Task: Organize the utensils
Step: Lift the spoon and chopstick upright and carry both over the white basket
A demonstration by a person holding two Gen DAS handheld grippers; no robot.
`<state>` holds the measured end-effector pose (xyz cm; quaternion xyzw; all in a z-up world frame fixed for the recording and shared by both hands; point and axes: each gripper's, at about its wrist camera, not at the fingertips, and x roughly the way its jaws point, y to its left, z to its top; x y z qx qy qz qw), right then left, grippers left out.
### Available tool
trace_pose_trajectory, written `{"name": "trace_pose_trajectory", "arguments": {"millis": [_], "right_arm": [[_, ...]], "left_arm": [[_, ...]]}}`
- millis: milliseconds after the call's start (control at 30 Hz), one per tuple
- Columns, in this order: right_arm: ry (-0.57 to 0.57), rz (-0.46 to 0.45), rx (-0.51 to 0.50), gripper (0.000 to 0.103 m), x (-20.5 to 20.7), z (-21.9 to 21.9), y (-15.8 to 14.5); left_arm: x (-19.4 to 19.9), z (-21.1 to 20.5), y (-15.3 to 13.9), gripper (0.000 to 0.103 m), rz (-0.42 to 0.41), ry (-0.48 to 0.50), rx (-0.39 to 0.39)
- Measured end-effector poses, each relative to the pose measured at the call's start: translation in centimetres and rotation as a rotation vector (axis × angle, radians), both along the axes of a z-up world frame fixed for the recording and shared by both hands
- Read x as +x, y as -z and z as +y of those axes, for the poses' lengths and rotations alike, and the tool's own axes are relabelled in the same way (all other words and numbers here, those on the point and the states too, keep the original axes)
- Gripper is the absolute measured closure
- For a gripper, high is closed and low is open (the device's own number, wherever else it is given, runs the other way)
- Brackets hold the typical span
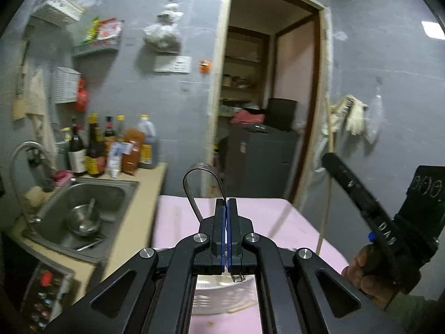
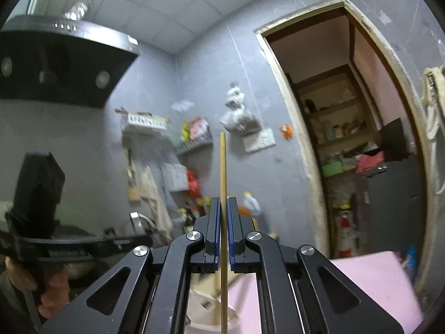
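Observation:
In the left wrist view my left gripper is shut on a metal spoon, held upright with its bowl up and its handle end below the fingers, above a white holder on the pink table. In the right wrist view my right gripper is shut on a wooden chopstick, held upright, with its lower end over the white holder. The right gripper also shows in the left wrist view at the right, with the chopstick slanting below it.
A steel sink with a bowl and a tap sits to the left, with sauce bottles behind it on the counter. An open doorway lies ahead. A range hood hangs at upper left in the right wrist view.

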<state>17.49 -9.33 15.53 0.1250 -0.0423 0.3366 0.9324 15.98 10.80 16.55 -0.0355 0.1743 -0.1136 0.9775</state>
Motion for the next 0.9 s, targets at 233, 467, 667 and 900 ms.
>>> {"name": "trace_pose_trajectory", "arguments": {"millis": [233,467,667,900], "right_arm": [[-0.033,-0.019,0.056,0.100,2.8,3.8,0.3],[-0.002,-0.008,-0.050,0.100,4.1,6.6,3.2],[0.007,0.039,-0.127,0.100,4.7,7.9,5.7],[0.016,0.069,-0.188,0.100,4.5,8.1,7.1]], "left_arm": [[2.6,3.7,1.3,0.103,0.034,-0.135,0.031],[5.1,4.3,4.6,0.103,0.083,-0.221,0.121],[6.5,4.6,7.1,0.103,0.129,-0.224,0.136],[7.1,5.0,8.6,0.103,0.187,-0.172,0.074]]}}
